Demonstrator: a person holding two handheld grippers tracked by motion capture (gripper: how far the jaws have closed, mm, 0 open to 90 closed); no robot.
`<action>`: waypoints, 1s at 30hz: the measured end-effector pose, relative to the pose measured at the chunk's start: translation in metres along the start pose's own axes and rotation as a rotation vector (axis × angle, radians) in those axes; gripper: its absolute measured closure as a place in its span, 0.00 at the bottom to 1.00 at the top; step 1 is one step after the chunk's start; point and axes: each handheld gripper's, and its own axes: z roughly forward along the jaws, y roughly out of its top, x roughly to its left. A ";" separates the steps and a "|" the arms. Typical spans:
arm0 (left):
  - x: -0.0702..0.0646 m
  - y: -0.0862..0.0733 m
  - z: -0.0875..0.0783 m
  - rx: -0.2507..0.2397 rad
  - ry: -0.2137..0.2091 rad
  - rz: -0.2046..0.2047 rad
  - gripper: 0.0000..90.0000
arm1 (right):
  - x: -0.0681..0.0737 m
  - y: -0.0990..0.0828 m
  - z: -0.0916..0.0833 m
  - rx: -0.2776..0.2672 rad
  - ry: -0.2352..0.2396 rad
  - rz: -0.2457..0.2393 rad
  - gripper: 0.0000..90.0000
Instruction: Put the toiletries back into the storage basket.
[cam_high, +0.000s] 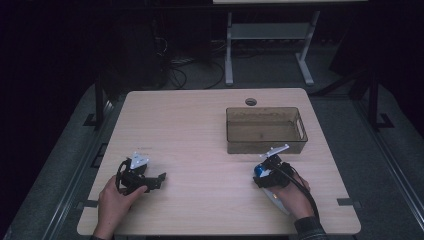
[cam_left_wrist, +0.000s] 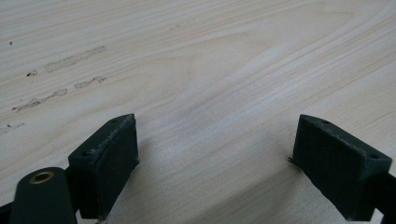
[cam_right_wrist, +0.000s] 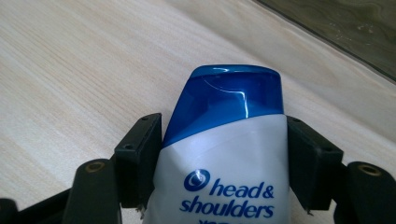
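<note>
The right hand-held gripper (cam_right_wrist: 219, 154) clamps the shampoo bottle (cam_right_wrist: 224, 158) near the bin (cam_high: 266, 131), likely for dropping in; the left hand-held gripper (cam_left_wrist: 215, 163) rests apart, empty.

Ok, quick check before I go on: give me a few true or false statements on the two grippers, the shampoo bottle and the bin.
1. The right gripper has the shampoo bottle between its jaws. True.
2. The bottle's cap is red. False: it is blue.
3. The left gripper holds something. False: its jaws stand open over bare table.
4. The bin lies just beyond the right gripper. True.
5. The bin is full of bottles. False: nothing shows inside it.
</note>
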 end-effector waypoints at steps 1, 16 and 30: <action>0.000 0.000 0.000 0.000 0.000 0.000 0.14 | 0.000 0.000 0.000 0.000 0.000 0.000 0.38; 0.000 0.000 0.000 0.000 0.000 0.000 0.14 | -0.009 0.000 -0.029 -0.108 0.009 0.014 0.40; 0.000 0.000 0.000 0.000 -0.001 -0.003 0.14 | -0.019 -0.004 -0.058 -0.241 0.034 0.061 0.41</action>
